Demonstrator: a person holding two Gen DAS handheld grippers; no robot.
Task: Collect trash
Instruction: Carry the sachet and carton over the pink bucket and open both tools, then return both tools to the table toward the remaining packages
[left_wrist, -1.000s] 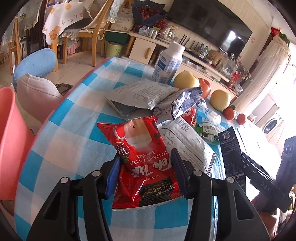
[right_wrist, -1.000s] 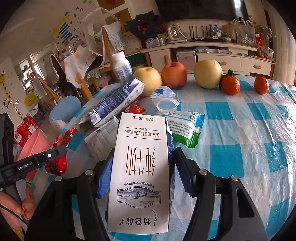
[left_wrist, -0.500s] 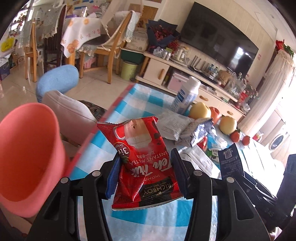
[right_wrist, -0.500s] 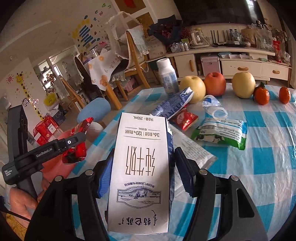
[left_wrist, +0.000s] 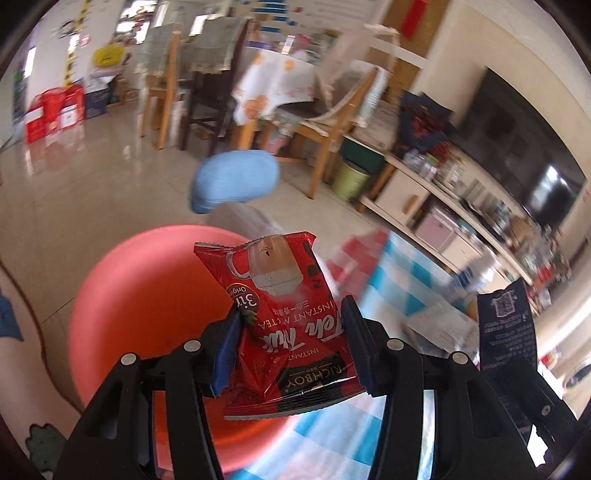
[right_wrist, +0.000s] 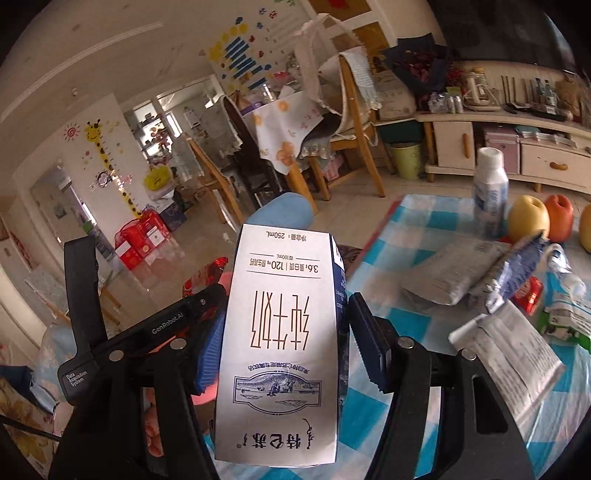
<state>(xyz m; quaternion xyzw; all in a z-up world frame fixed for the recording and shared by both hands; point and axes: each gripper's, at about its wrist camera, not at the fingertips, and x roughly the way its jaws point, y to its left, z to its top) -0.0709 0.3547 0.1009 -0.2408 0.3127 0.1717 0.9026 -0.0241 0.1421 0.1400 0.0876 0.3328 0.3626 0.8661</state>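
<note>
A red milk-tea sachet (left_wrist: 280, 325) was pinched across its middle by the left gripper (left_wrist: 291, 347), just above the pink bin (left_wrist: 147, 295); it was judged light, crinkly and slippery. A white milk carton (right_wrist: 282, 343) was clamped at its sides by the right gripper (right_wrist: 282, 350), beside the bin; it was judged light and crushable.

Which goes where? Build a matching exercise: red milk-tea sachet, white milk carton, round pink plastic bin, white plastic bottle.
1 red milk-tea sachet
2 white milk carton
3 round pink plastic bin
4 white plastic bottle

A upright on the checked tablecloth
B in the left gripper
C off the table, beside its edge
D in the right gripper

Pairs: 1-B, 2-D, 3-C, 4-A
</note>
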